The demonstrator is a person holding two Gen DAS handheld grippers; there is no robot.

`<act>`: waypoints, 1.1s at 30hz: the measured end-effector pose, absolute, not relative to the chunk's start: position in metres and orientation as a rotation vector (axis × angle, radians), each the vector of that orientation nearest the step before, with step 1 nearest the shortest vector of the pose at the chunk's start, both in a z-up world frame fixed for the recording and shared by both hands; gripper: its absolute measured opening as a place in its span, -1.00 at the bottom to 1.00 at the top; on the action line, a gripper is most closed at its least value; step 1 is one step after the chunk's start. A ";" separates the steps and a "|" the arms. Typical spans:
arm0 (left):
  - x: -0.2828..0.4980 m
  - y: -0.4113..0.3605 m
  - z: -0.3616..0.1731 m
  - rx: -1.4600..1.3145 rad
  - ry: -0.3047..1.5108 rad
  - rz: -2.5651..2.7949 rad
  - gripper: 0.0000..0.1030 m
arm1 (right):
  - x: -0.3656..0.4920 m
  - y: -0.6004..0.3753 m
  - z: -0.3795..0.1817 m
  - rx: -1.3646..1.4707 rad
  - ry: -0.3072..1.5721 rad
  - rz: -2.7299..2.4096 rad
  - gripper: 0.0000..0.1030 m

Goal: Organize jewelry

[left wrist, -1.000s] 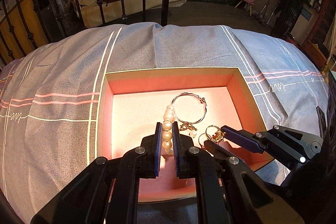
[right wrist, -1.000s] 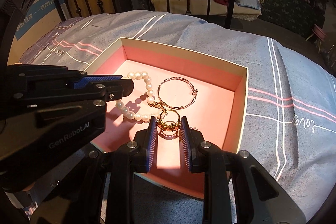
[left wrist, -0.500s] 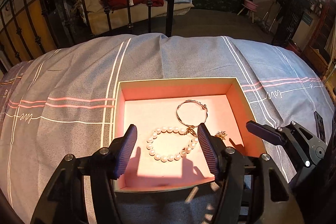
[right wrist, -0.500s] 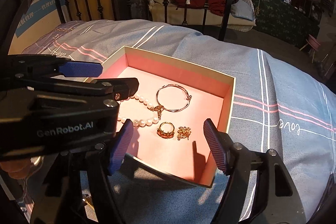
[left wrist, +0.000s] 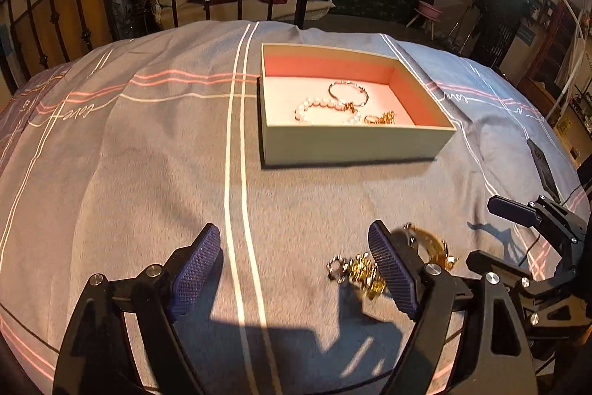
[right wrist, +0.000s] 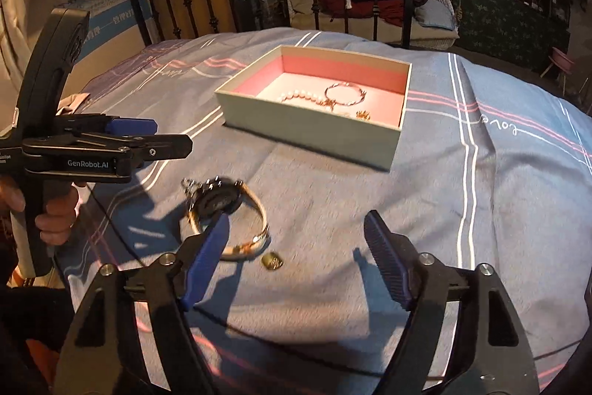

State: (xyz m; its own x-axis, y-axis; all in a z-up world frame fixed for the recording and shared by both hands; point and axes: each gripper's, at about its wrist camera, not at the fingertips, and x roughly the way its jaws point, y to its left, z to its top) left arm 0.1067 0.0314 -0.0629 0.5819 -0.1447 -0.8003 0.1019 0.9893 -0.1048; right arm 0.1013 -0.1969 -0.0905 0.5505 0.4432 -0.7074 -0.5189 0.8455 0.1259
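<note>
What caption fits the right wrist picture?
Open right gripper over a watch on the bedspread, jewelry box behind.

The left gripper [left wrist: 294, 269] points forward and down, and its two blue fingers [left wrist: 194, 269] stand far apart with nothing held between them. Its jaws have just been opening. From the right wrist view, this same gripper shows on the left side, held level, and a person's hand [right wrist: 55, 213] wraps around its black handle. The right gripper [right wrist: 299, 258] also points forward and down. Its blue fingers [right wrist: 386, 260] are spread wide too, with nothing pinched between them. Its jaws opened up and have just closed in a little. From the left wrist view, the right gripper sits at the far right edge, seen from the side.
</note>
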 end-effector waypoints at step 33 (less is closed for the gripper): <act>0.106 0.012 -0.075 0.050 0.924 -0.255 -0.67 | 0.103 -0.179 -0.119 -0.189 0.866 0.608 -0.44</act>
